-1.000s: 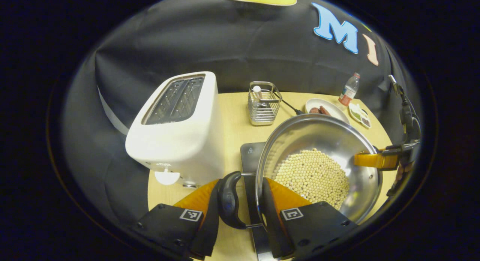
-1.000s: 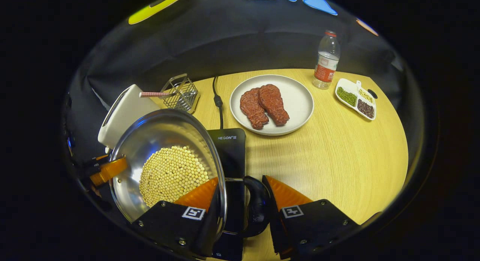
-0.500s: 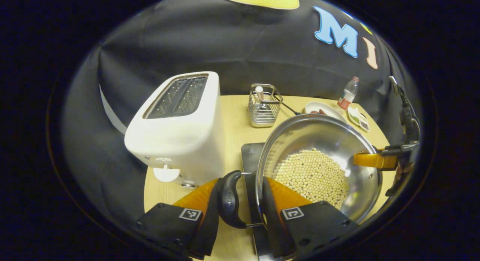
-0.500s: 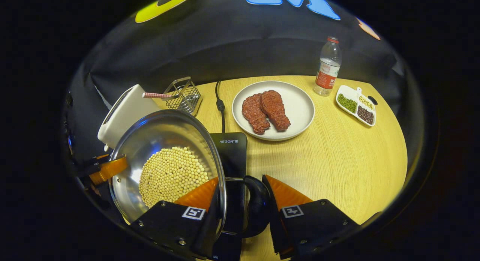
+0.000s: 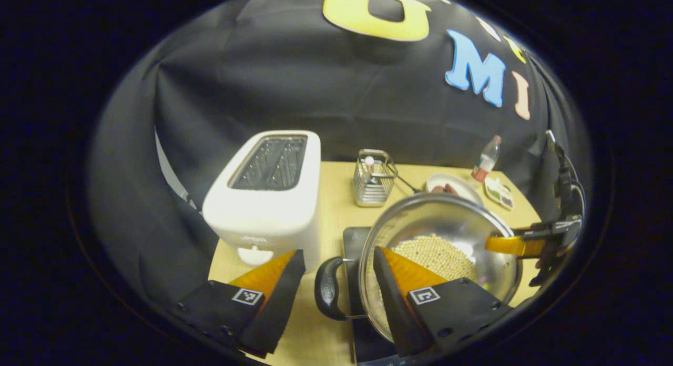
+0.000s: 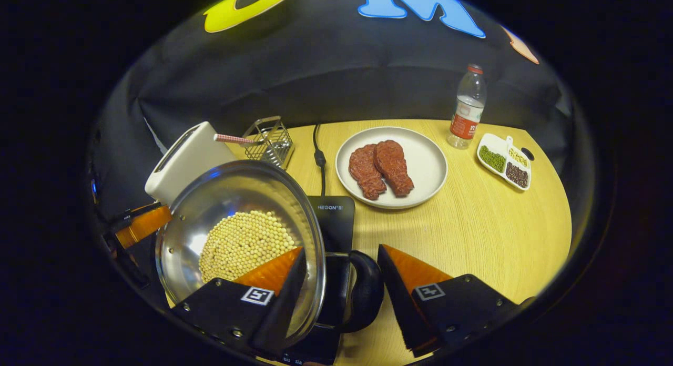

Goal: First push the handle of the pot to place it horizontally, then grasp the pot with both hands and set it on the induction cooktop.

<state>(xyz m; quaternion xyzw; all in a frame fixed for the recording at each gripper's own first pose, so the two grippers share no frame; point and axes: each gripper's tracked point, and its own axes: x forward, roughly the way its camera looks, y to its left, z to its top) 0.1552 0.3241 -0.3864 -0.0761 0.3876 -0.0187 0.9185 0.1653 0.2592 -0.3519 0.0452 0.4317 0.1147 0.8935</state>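
The pot (image 5: 441,250) sits on the black induction cooktop (image 6: 336,221) on my wooden table (image 6: 489,234), a steel bowl with a bed of pale beans (image 6: 244,242) across its bottom. In the left gripper view my left gripper (image 5: 336,279) stands apart: one orange finger is out over the table beside the toaster (image 5: 268,197), the other reaches over the rim into the pot, and the black loop handle (image 5: 327,288) lies in the gap between them, touched by neither as far as I can see. In the right gripper view my right gripper (image 6: 342,271) is likewise spread wide; its left finger lies over the rim above the beans, its right finger hangs over bare table, and the pot's other black handle (image 6: 368,290) sits between them with clear space on the right side. From the left gripper view I also see the right gripper's orange finger across the pot at the far rim; from the right gripper view the left one's orange finger shows at the opposite rim.

Behind the cooktop runs its black cord (image 6: 318,155). Further back stand a wire caddy (image 6: 271,140), a plate (image 6: 426,166) with two brown steaks (image 6: 381,166), a water bottle (image 6: 465,111) and a small divided dish (image 6: 505,161) of beans and grains
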